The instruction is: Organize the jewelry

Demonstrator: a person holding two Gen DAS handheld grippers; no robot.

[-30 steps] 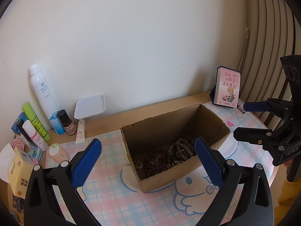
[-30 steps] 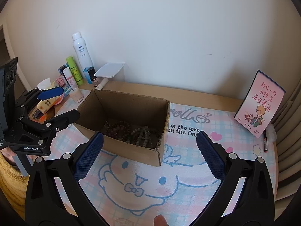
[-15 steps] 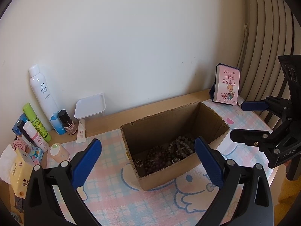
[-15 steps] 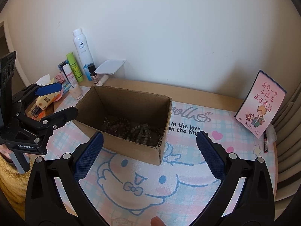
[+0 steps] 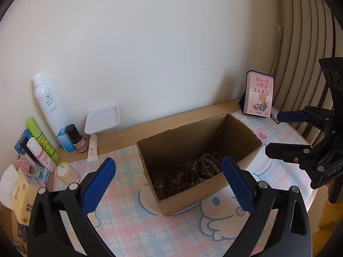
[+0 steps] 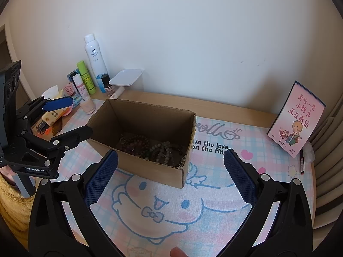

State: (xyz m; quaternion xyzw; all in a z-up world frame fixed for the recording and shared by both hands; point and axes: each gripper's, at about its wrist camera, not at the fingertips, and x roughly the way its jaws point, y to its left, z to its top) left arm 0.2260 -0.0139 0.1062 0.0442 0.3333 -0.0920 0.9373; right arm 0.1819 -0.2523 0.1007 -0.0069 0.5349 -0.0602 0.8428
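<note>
All bead bracelets were seen heaped in cardboard box at 12 o'clock; none was seen loose on surface. Left claw, right claw were held spread, nothing pinched. Sorting stage could not be told.

You are working in soft, even daylight, bright enough to read every label. The white wall takes it without glare, and your shadows on the patterned mat stay faint. Only the inside of the cardboard box falls dim, so the beads there read as dark, muddy shapes. Both fisheye views bend straight lines hard toward the edges, and the corners go black. Focus is sharp at centre, slightly soft outward.
</note>
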